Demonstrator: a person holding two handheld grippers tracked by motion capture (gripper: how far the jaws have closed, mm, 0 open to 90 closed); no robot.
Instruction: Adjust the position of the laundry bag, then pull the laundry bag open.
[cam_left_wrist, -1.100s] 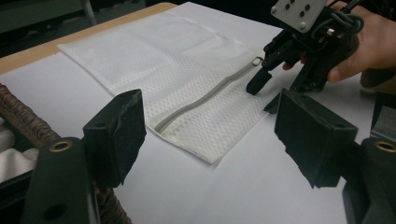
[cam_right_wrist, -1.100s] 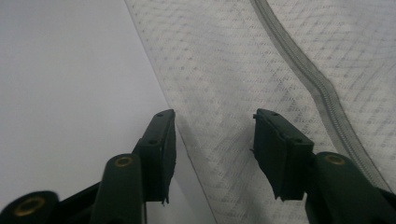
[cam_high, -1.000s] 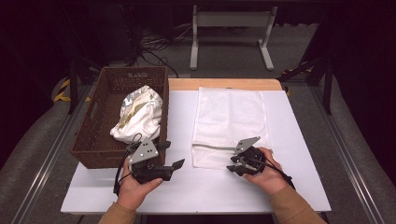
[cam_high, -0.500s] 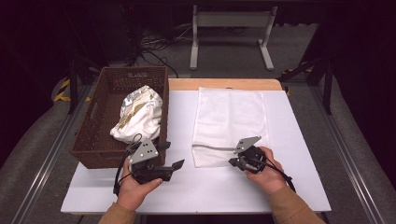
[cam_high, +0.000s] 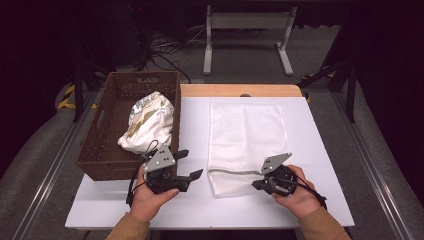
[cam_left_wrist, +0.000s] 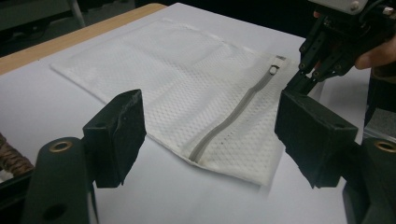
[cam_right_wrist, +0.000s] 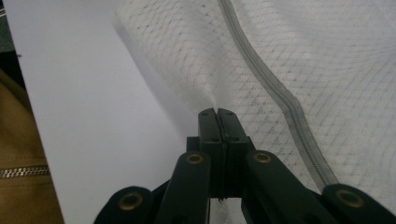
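Observation:
A white mesh laundry bag (cam_high: 247, 135) lies flat on the white table, its grey zipper (cam_high: 232, 171) running along the near end. My right gripper (cam_high: 259, 184) is shut on the mesh strip beside the zipper (cam_right_wrist: 280, 100), near the bag's near right corner. The right gripper view has its jaws (cam_right_wrist: 217, 114) pressed together with a raised fold of mesh pinched between them. My left gripper (cam_high: 191, 164) stands open left of the bag, nothing between its fingers. In the left gripper view, its jaws (cam_left_wrist: 210, 128) face the bag (cam_left_wrist: 187, 84), with the right gripper (cam_left_wrist: 310, 70) at the zipper's far end.
A brown wicker basket (cam_high: 100, 150) stands at the table's left and holds a crumpled white and gold garment (cam_high: 147, 120). A wooden strip (cam_high: 240, 90) edges the table's far side. Bare white tabletop (cam_high: 320, 140) lies right of the bag.
My right hand has shifted slightly toward the table's near right with the bag's edge pinched, lifting the mesh a little. The left gripper has stayed in place.

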